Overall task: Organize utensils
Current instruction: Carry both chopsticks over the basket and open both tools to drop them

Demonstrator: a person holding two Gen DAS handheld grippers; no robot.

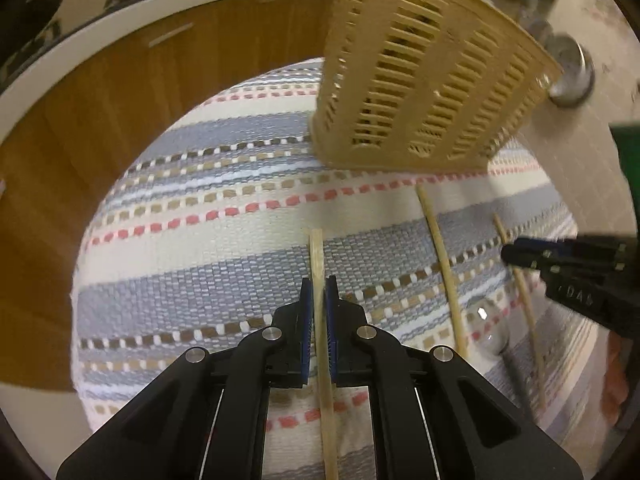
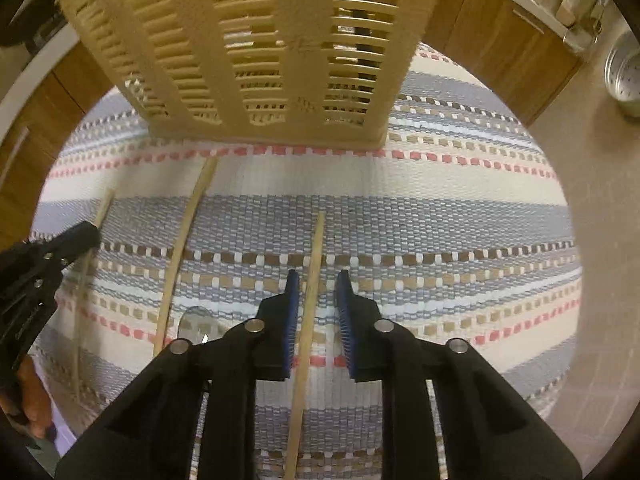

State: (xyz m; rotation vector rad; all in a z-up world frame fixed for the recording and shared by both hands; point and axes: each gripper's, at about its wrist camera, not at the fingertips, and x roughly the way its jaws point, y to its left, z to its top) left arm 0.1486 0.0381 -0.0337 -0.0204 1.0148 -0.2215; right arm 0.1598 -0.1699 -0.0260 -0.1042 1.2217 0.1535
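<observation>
Now left gripper [image 1: 319,292] is pinching one chopstick [image 1: 317,256] lengthwise; right gripper [image 2: 316,292] is straddling another chopstick [image 2: 314,256], jaws apart, w/ basket [image 2: 256,52] straight ahead.

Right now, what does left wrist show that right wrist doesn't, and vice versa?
Left wrist only: left gripper clamped on the leftmost chopstick, and a green object at the right edge. Right wrist only: right gripper open, with the rightmost chopstick between its pads, untouched. Both: slatted basket, striped mat, middle chopstick, clear spoon.
</observation>
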